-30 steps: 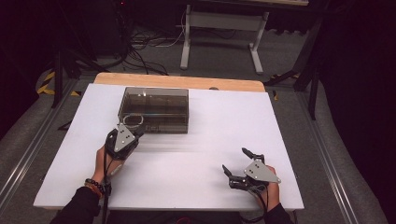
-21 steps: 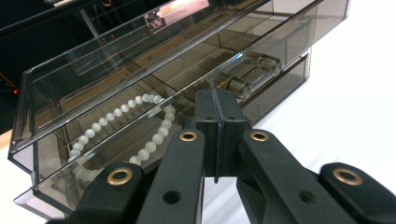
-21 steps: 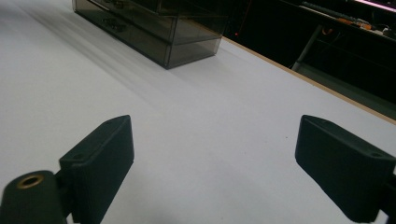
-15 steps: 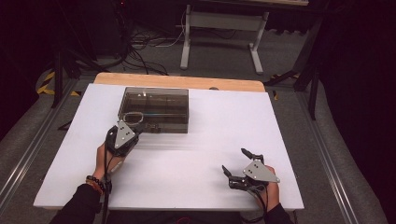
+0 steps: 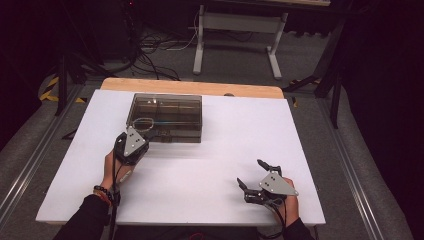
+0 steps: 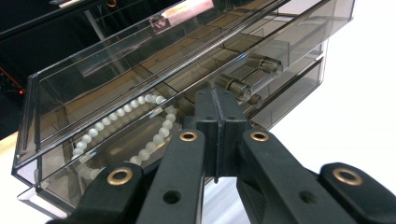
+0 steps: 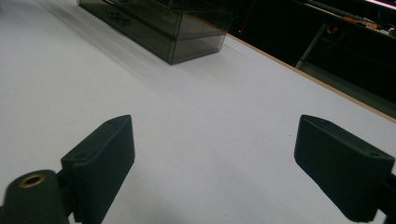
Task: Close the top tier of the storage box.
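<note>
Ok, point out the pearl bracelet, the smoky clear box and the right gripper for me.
pearl bracelet [image 6: 122,115]: left gripper view, on a bead of the upper strand.
smoky clear box [image 5: 170,107]: high view, on its lid.
right gripper [image 5: 254,175]: high view, midway between its fingertips.

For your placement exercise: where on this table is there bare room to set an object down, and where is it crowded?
Free: the white table right of the smoky clear box, and the middle strip between the left gripper and right gripper. Crowded: the box's front-left corner, where the left gripper sits.

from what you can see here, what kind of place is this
Probably a lab or studio set up for recording manipulation: a white table in a dark room, cables strewn on the floor behind it, and a smoked clear box holding a bead necklace.
</note>
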